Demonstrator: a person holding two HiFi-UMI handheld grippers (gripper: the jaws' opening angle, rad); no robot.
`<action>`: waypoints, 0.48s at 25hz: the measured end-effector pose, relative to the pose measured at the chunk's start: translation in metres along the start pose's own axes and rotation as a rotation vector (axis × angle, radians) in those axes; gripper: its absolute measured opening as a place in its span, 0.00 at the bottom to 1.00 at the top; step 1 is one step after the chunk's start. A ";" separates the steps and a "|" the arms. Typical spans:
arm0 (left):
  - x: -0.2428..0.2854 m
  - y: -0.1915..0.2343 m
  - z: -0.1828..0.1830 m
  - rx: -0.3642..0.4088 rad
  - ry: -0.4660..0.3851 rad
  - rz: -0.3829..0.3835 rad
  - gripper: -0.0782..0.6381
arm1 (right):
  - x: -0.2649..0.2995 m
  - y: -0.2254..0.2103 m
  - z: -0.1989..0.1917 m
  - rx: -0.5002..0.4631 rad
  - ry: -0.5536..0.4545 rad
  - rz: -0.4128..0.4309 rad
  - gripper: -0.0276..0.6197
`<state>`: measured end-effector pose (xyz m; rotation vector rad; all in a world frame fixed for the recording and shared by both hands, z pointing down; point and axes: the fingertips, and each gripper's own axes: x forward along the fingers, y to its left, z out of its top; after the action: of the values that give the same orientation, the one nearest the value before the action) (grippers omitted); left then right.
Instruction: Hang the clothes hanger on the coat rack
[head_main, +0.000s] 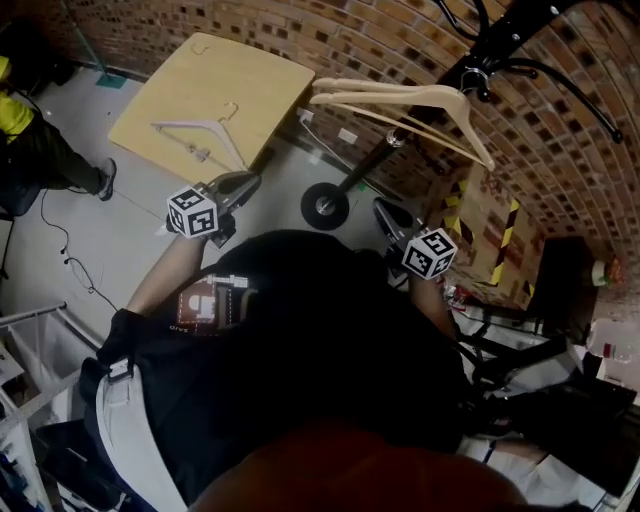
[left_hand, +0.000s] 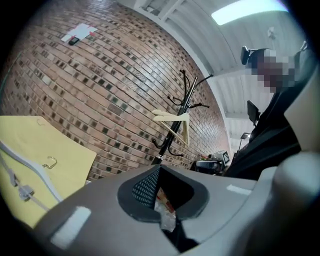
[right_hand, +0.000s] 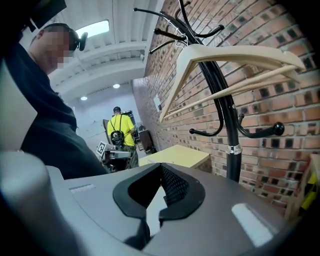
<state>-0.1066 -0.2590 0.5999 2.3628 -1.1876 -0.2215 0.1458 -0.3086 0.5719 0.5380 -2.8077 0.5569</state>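
A pale wooden clothes hanger (head_main: 400, 105) hangs from an upper hook of the black coat rack (head_main: 370, 165) by the brick wall. It also shows in the left gripper view, hanger (left_hand: 172, 118) on rack (left_hand: 172, 137), and close up in the right gripper view, hanger (right_hand: 235, 52) on rack (right_hand: 225, 115). My left gripper (head_main: 248, 181) (left_hand: 159, 167) is shut and holds nothing, well short of the rack. To the right of the rack's base, my right gripper (head_main: 386, 209) (right_hand: 161, 166) is likewise shut and holds nothing. Neither gripper touches the hanger.
A white hanger (head_main: 205, 135) (left_hand: 20, 165) lies on a yellow table (head_main: 250, 80) (right_hand: 175, 155) left of the rack. The rack's round base (head_main: 325, 205) stands on the floor. A box with yellow-black tape (head_main: 490, 230) sits at right. A person in yellow (right_hand: 119, 127) stands beyond.
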 end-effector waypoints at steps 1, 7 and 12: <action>0.004 0.014 0.004 0.004 0.008 -0.018 0.11 | 0.007 -0.001 0.005 -0.004 -0.006 -0.022 0.06; 0.001 0.096 0.000 0.059 0.162 -0.078 0.11 | 0.043 0.008 0.014 0.029 0.024 -0.138 0.06; -0.027 0.189 0.003 0.115 0.290 -0.051 0.11 | 0.091 0.024 0.013 0.052 0.035 -0.186 0.06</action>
<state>-0.2583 -0.3342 0.6880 2.4227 -1.0262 0.1731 0.0521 -0.3216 0.5791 0.7825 -2.6788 0.5961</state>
